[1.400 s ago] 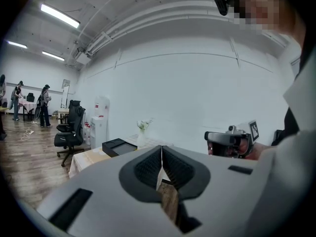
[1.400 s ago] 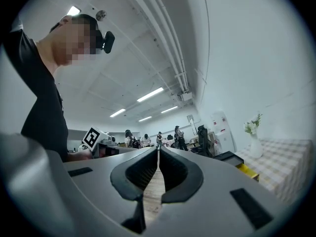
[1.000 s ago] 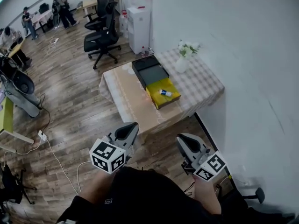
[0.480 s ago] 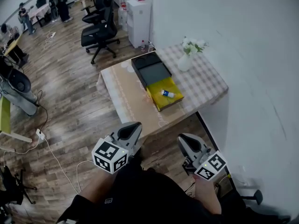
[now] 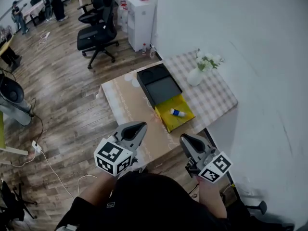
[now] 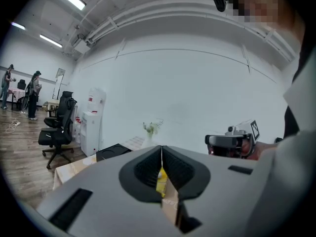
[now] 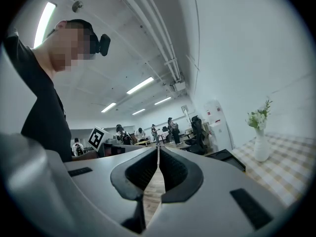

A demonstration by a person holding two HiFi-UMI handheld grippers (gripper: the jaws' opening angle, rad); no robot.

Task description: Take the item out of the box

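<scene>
On the small table [image 5: 137, 114] lies an open box: a yellow tray [image 5: 174, 113] holding a small white and blue item [image 5: 177, 112], with the black lid [image 5: 158, 84] beside it farther away. My left gripper [image 5: 140, 125] hovers shut short of the table's near edge, empty. My right gripper [image 5: 184, 139] is level with it to the right, also shut and empty. In the left gripper view the jaws [image 6: 161, 147] meet, with the yellow tray [image 6: 161, 181] seen through the slit below them. In the right gripper view the jaws [image 7: 158, 147] touch along one line.
A white vase with flowers [image 5: 198, 72] stands on the checked cloth at the table's right. The white wall [image 5: 250, 57] runs along the right. Office chairs [image 5: 96, 35] and a white cabinet [image 5: 140, 23] stand beyond the table; cables [image 5: 43, 153] lie on the wood floor at left. People stand far back.
Both grippers have come closer to the table together; the table and box now sit lower and nearer in the head view. Both pairs of jaws stayed shut.
</scene>
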